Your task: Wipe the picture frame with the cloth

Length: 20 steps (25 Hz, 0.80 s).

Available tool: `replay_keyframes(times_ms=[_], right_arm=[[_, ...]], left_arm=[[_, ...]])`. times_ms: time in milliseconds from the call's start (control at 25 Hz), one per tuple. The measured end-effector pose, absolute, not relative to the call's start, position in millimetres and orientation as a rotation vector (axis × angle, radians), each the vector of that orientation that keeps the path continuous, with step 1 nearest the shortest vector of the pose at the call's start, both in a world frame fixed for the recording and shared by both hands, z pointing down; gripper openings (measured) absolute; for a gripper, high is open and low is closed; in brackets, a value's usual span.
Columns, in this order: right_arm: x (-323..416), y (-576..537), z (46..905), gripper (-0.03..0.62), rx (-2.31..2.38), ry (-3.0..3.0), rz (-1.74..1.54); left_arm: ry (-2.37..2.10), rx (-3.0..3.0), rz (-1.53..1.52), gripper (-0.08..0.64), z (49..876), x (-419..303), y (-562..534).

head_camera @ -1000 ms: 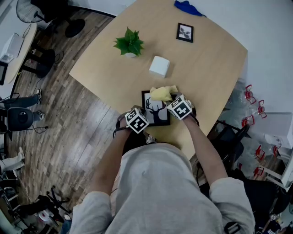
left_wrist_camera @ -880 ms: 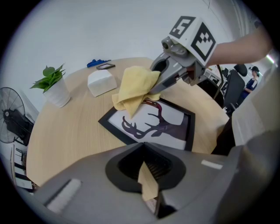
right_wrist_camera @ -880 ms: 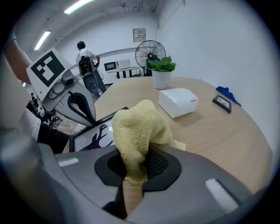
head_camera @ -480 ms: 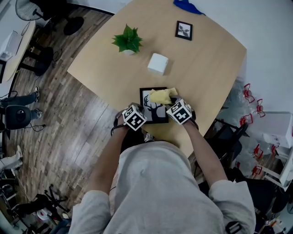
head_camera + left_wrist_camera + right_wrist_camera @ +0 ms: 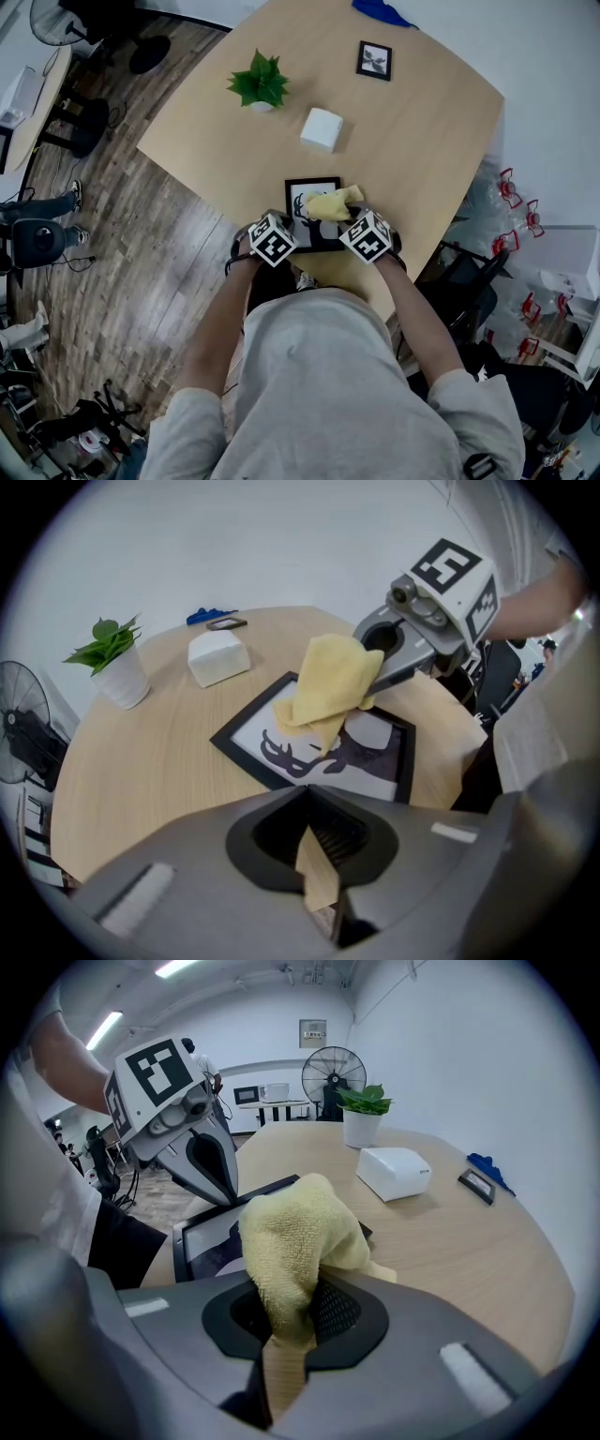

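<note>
A black picture frame (image 5: 302, 196) with a deer silhouette lies flat near the table's near edge. My right gripper (image 5: 345, 217) is shut on a yellow cloth (image 5: 330, 204), which rests on the frame's upper right part. In the right gripper view the cloth (image 5: 291, 1232) bunches out of the jaws over the frame (image 5: 202, 1241). My left gripper (image 5: 292, 226) is shut with nothing between its jaws, its tips (image 5: 228, 1199) down at the frame's near left edge. The left gripper view shows the frame (image 5: 375, 752) just ahead, with the cloth (image 5: 328, 682) draped on it.
A potted plant (image 5: 260, 82), a white box (image 5: 322, 129), a small framed picture (image 5: 374, 60) and a blue cloth (image 5: 380, 11) sit farther back on the wooden table (image 5: 422, 141). Wood floor and chairs lie to the left, clutter to the right.
The right gripper has drawn the yellow cloth a little toward me, from the frame's top right corner onto the picture. The left gripper has stayed at the frame's edge.
</note>
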State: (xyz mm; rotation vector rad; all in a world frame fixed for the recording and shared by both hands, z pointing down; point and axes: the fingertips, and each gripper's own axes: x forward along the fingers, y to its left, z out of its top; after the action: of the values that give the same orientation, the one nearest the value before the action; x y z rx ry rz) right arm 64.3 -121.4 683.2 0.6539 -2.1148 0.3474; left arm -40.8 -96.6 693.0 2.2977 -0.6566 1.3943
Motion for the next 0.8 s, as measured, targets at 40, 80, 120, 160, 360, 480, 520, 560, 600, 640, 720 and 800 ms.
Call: replay_keyframes(times_ms=[40,80,120,160,360,480,520,560,600,640,720,800], right_arm=[[64,-121,683,0.049,0.651,-2.112,0.350],[63,-121,683,0.049,0.648,-2.110,0.353],[63,-120,683,0.049,0.646,-2.108,0.355],[63,-120,684,0.049,0.644,-2.107,0.356],[65,-123,685,0.049,0.649,-2.102,0.359],[65,-122,685,0.049,0.649,-2.103,0.357],[65,-122,684,0.049,0.649,-2.103,0.356],[64,-122,684,0.049,0.648,-2.102,0.354],[63,-123,684,0.049,0.647,-2.100,0.351],[61,-123,684,0.049,0.646,-2.097,0.345],[57,-124,683,0.049,0.638,-2.095,0.327],[49,-122,685,0.049,0.611,-2.094,0.316]], left_arm=[[-0.648,2.308,1.401,0.052,693,-41,-96],[-0.641,2.315,1.407,0.052,693,-42,-94],[-0.635,2.317,1.411,0.052,693,-43,-93],[-0.629,2.316,1.411,0.052,693,-44,-92],[-0.586,2.297,1.418,0.052,694,-47,-89],[-0.575,2.299,1.436,0.052,695,-49,-84],[-0.574,2.303,1.437,0.052,695,-48,-83],[-0.571,2.304,1.442,0.052,695,-48,-83],[-0.568,2.300,1.450,0.052,696,-49,-84],[-0.565,2.293,1.458,0.052,697,-50,-85],[-0.558,2.278,1.458,0.052,696,-50,-85],[-0.553,2.270,1.443,0.052,695,-48,-85]])
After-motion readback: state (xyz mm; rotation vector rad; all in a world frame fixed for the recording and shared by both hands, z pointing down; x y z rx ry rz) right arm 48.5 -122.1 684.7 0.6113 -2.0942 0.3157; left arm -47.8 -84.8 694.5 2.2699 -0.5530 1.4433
